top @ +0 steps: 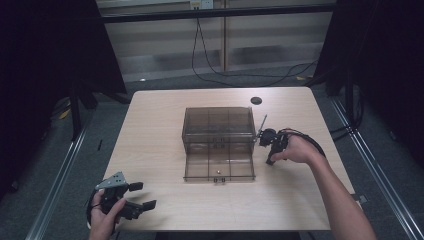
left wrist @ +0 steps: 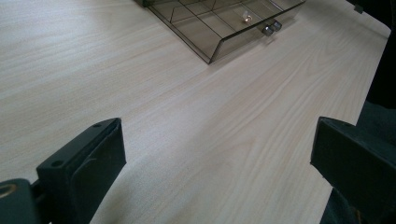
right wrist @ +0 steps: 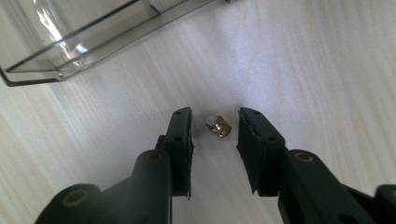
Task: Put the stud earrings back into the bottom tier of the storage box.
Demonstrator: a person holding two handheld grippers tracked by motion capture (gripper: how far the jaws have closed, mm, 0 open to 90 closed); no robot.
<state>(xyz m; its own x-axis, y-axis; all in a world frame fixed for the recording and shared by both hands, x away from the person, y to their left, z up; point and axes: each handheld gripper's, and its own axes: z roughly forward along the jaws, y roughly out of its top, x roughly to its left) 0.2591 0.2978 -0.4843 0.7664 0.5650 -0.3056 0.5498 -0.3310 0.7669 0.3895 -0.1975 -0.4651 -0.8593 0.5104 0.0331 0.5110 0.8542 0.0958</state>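
Observation:
A smoky clear box (top: 219, 122) stands mid-table with its partitioned drawer (top: 220, 167) pulled out toward me. One small brass piece (top: 218, 173) lies in the drawer's front row, also seen in the left gripper view (left wrist: 246, 19) behind the two knobs (left wrist: 271, 28). Just right of the box, my right gripper (top: 266, 150) points down at the table. Its jaws stand open on either side of a second small brass piece with a white end (right wrist: 220, 128), which lies between them untouched; right gripper (right wrist: 214, 122). My left gripper (top: 142, 196) hovers open and empty over the table's near-left corner (left wrist: 217, 135).
The clear drawer wall (right wrist: 70, 56) lies close beyond the right jaws. A black round disc (top: 256, 100) sits at the table's far edge. Bare wood (left wrist: 187, 107) spreads between the left gripper and the drawer. Cables (top: 210, 70) trail on the floor behind the table.

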